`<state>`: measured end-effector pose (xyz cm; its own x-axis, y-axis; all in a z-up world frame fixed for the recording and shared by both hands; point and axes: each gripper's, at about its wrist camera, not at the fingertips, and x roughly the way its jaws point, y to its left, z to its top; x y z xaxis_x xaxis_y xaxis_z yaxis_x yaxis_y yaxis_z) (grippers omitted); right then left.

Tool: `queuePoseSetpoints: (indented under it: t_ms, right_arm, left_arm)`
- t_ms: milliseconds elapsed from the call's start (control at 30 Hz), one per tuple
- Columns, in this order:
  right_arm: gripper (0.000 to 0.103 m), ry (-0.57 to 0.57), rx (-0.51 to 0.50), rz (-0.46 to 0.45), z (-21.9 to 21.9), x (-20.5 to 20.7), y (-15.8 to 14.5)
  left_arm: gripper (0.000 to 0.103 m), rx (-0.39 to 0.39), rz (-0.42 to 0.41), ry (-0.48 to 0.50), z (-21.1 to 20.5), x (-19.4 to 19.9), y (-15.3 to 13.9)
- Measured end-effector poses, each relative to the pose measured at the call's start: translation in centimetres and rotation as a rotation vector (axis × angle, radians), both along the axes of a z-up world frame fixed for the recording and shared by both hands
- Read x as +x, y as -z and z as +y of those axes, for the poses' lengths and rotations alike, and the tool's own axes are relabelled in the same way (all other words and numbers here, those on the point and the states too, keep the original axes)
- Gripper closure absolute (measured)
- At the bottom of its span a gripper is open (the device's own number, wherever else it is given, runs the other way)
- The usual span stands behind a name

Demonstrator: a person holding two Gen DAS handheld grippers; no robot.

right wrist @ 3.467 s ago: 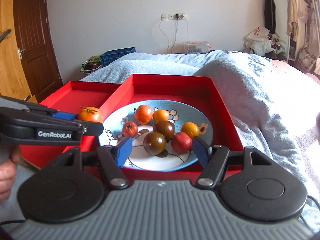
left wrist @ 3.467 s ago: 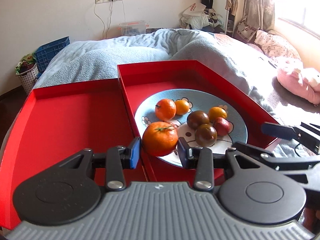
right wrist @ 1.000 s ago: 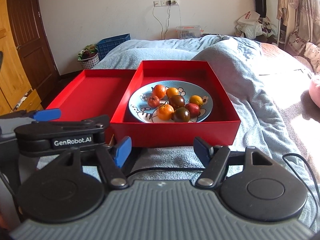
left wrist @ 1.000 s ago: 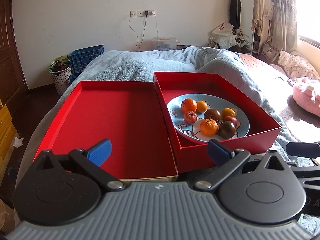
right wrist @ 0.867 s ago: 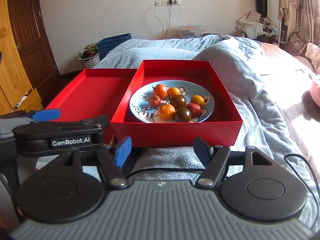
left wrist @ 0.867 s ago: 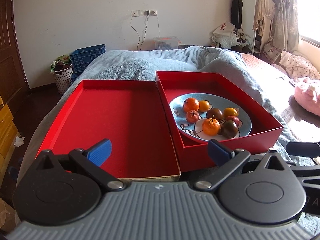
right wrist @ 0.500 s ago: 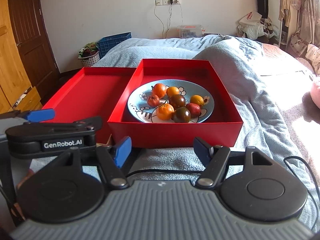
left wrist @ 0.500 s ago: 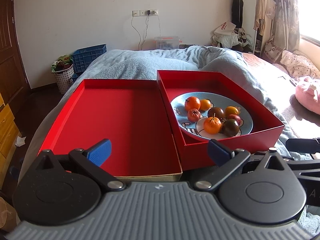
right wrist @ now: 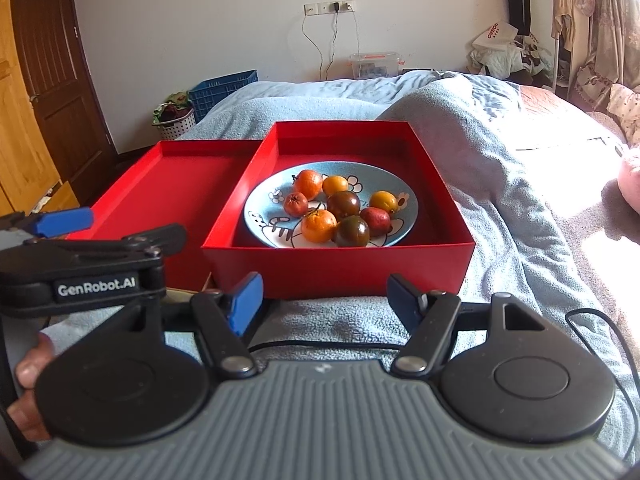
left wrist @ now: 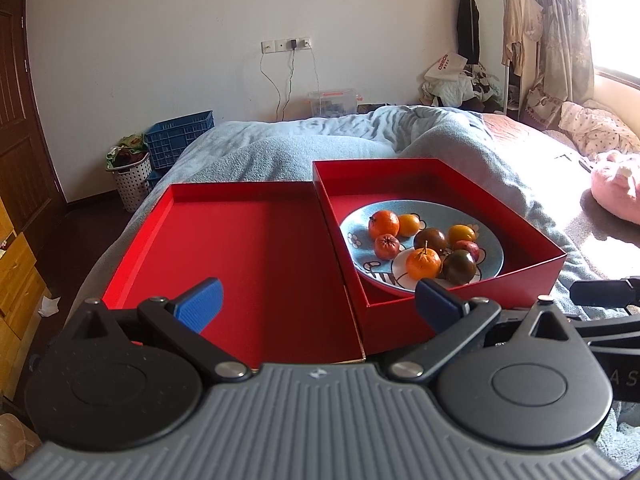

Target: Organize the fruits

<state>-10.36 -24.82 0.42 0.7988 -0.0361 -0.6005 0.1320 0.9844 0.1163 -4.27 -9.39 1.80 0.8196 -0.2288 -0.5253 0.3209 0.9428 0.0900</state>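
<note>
Bed [right wrist: 500, 168] holds our red box [right wrist: 340, 268]; fruits sit together on the plate [right wrist: 404, 216], so both grippers' jaws hang spread, empty.

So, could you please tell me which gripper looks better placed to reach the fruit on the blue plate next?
Probably the right gripper: it faces the deep red box and the blue patterned plate head-on. The left gripper points mostly at the shallow red lid.

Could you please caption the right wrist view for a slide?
Open right gripper faces a fruit-filled blue plate inside a red box.
</note>
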Motion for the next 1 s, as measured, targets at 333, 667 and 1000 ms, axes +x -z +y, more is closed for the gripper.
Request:
queuePoseSetpoints:
  t_ms: [333, 667, 1000]
  right_arm:
    - [0.032, -0.015, 0.008, 0.002, 0.3, -0.1, 0.6]
    - [0.032, -0.011, 0.032, 0.013, -0.1, -0.1, 1.4]
    - [0.032, -0.011, 0.039, 0.012, -0.2, -0.2, 1.5]
  left_arm:
    - [0.0, -0.003, -0.004, -0.002, 0.3, -0.1, 0.1]
    - [0.0, 0.006, 0.006, -0.006, 0.0, 0.2, 0.4]
    - [0.0, 0.01, 0.019, 0.003, -0.3, 0.5, 0.8]
